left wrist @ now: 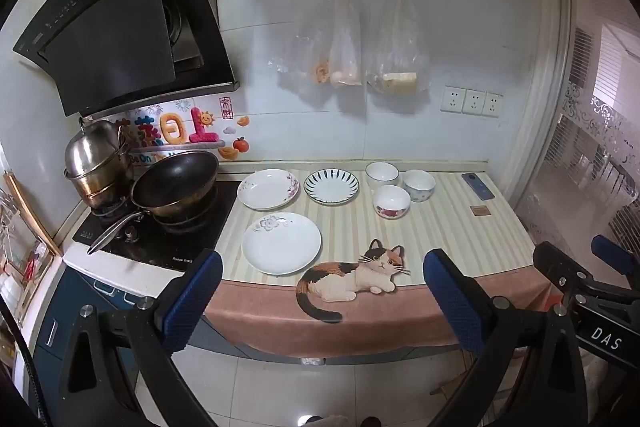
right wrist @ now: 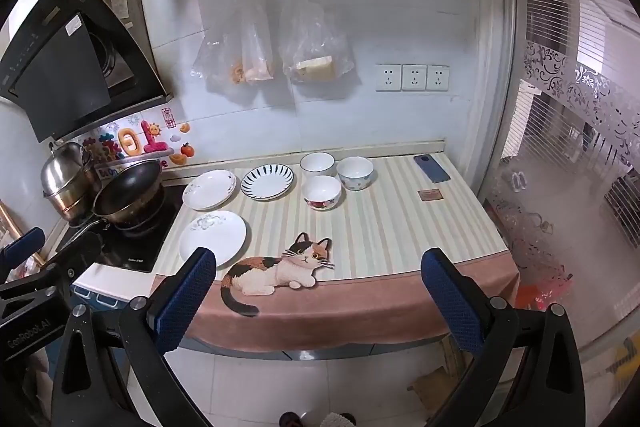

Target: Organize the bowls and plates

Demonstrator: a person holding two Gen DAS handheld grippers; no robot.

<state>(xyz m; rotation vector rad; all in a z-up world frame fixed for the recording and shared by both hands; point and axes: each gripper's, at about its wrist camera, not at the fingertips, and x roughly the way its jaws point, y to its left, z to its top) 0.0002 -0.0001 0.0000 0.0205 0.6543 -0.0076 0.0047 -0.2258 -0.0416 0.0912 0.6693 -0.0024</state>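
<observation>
Three plates lie on the striped counter mat (left wrist: 440, 235): a white plate with a grey flower (left wrist: 281, 243) (right wrist: 213, 238) at the front, a pink-flowered plate (left wrist: 268, 189) (right wrist: 209, 189) behind it, and a blue-striped plate (left wrist: 331, 186) (right wrist: 267, 182) to its right. Three bowls stand further right: a plain white one (left wrist: 382, 174) (right wrist: 317, 164), a blue-patterned one (left wrist: 418, 185) (right wrist: 355, 173), and a red-flowered one (left wrist: 391, 201) (right wrist: 321, 192). My left gripper (left wrist: 320, 291) and right gripper (right wrist: 320, 291) are both open and empty, held in front of the counter's edge.
A stove with a black wok (left wrist: 174, 183) and a steel pot (left wrist: 98, 163) sits left of the plates. A phone (left wrist: 477, 185) and a small brown card (left wrist: 480, 210) lie at the mat's right. Plastic bags (left wrist: 348, 43) hang on the wall. A cat picture (left wrist: 352, 275) marks the mat's front.
</observation>
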